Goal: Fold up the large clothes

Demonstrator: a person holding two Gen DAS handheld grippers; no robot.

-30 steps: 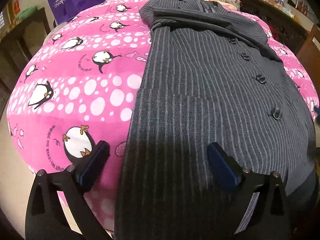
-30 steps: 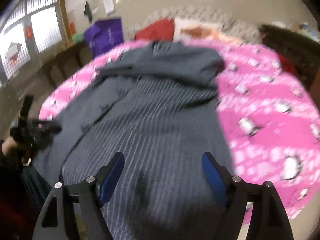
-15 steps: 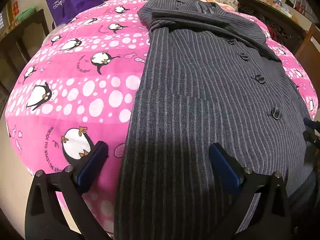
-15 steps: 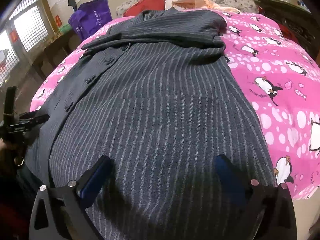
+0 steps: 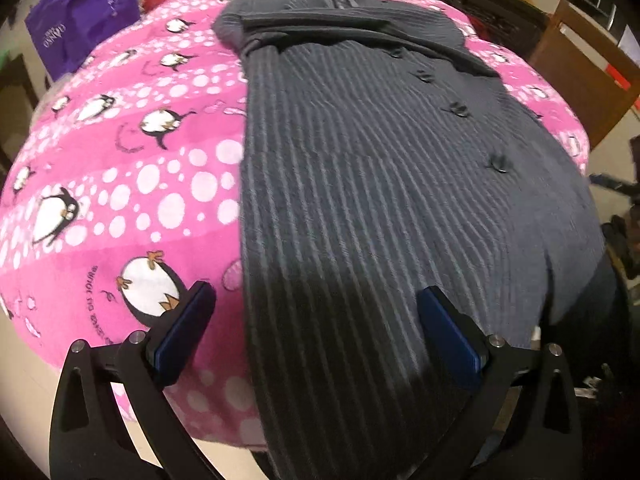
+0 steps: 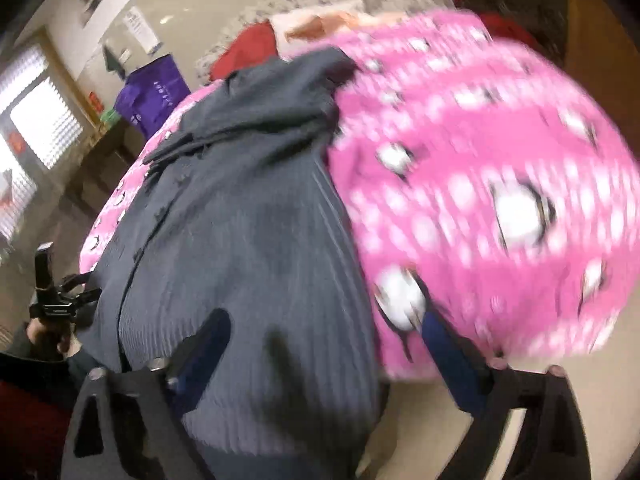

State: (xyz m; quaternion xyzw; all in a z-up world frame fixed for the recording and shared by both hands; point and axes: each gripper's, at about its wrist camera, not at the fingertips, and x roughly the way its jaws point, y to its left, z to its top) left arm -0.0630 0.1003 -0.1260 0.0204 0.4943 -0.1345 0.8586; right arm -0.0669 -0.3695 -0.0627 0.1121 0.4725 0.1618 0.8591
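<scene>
Coat, dark grey with pale stripes and a row of buttons, lay lengthwise down the middle of the pink penguin blanket, collar at the far end, hem spilling over the near edge toward me. My left gripper hovered above the hem's left side, jaws spread wide, one pad over the blanket, the other over the cloth, nothing pinched between them. My right gripper sat over the coat's right edge, and its jaws were closing with the fabric's border lying between them; the picture was smeared there, so I could not tell whether the pads had bitten cloth yet. Off to the side in the right view I could see my other hand with its rig. I judged the fold had barely begun: the body still lay flat and full length. The risk, as I read it, was the right jaws catching blanket along with the coat, since the edge ran right over the pink fleece, and a lift would then drag the bedding. With the left side not gripped at all, a one-sided pull could also skew the heavy cloth or slide the hanging hem off the bed.
</scene>
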